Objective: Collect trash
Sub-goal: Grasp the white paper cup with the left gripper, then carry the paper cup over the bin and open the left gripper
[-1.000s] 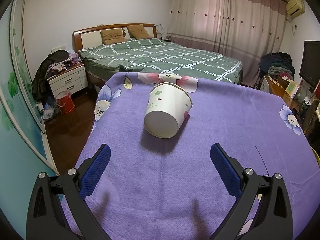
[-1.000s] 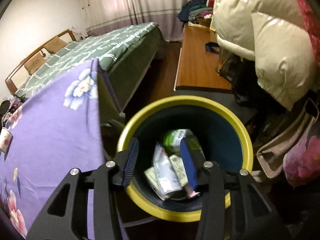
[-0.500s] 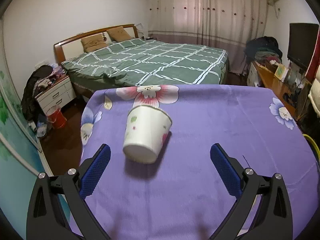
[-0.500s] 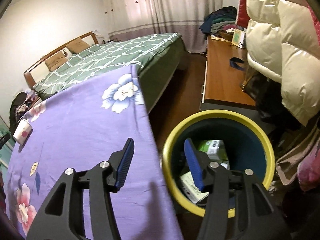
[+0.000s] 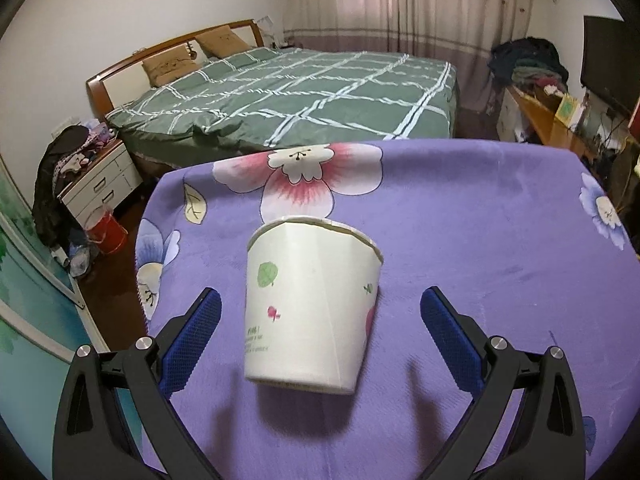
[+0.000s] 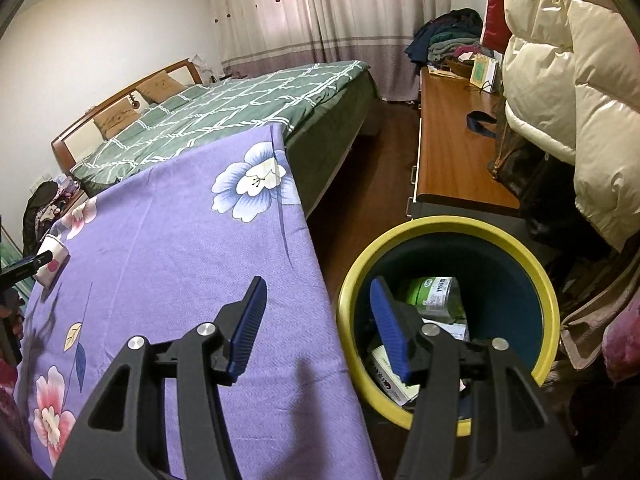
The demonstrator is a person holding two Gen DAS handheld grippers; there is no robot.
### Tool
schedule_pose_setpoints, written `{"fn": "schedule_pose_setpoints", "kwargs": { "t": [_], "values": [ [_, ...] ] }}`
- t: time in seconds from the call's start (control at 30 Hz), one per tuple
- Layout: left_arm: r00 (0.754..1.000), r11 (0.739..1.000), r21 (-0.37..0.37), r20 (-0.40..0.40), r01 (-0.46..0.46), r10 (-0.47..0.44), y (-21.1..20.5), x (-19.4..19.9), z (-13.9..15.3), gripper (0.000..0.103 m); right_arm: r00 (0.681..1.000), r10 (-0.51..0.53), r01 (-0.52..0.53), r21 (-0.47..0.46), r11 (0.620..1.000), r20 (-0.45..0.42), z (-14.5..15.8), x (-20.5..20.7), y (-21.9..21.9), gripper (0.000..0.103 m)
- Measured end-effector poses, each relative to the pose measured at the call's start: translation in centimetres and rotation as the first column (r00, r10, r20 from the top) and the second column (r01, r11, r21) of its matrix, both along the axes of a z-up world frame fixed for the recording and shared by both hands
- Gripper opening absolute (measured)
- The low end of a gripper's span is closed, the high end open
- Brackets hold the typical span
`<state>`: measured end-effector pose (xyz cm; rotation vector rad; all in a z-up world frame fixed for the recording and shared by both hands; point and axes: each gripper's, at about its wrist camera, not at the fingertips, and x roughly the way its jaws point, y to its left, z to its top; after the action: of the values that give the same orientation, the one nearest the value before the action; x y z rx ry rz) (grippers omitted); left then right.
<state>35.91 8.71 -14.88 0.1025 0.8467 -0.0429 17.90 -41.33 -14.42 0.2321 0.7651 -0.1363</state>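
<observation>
A white paper cup (image 5: pixel 310 312) lies on its side on the bench (image 5: pixel 460 240), which has a purple cloth with big flowers on it. The flat bottom of the cup faces the camera. The left tongs (image 5: pixel 320 336) are spread wide, with one blue pad on each side of the cup, and neither pad touches it. The right tongs (image 6: pixel 320 328) are also apart and hold nothing. They hang over the edge of the bench, with one pad over the purple cloth and the other over the trash bin (image 6: pixel 548 308). The bin has a yellow rim and sits on the floor just beside the bench, with packets and boxes inside. A green bed (image 6: pixel 240 104) stands behind.
</observation>
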Motion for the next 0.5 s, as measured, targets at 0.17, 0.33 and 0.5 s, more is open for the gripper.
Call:
{"fn": "schedule_pose_setpoints", "kwargs": {
  "t": [0.17, 0.33, 0.5],
  "values": [
    [0.999, 1.000, 0.028, -0.038, 0.009, -0.008, -0.2, 1.7, -1.0, 0.098, 1.000, 0.000, 0.000, 0.001, 1.000, -0.007, -0.2, 0.2, -0.1, 0.052],
    [0.998, 1.000, 0.021, -0.058, 0.008, -0.007, 0.2, 2.6, -1.4, 0.086, 1.000, -0.007, 0.007, 0.006, 1.000, -0.004, -0.1, 0.2, -0.5, 0.052],
    [0.997, 1.000, 0.019, -0.073, 0.015, -0.013, 0.3, 2.8, -1.6, 0.075, 1.000, -0.004, 0.004, 0.009, 1.000, -0.003, -0.1, 0.1, -0.6, 0.052]
  ]
}}
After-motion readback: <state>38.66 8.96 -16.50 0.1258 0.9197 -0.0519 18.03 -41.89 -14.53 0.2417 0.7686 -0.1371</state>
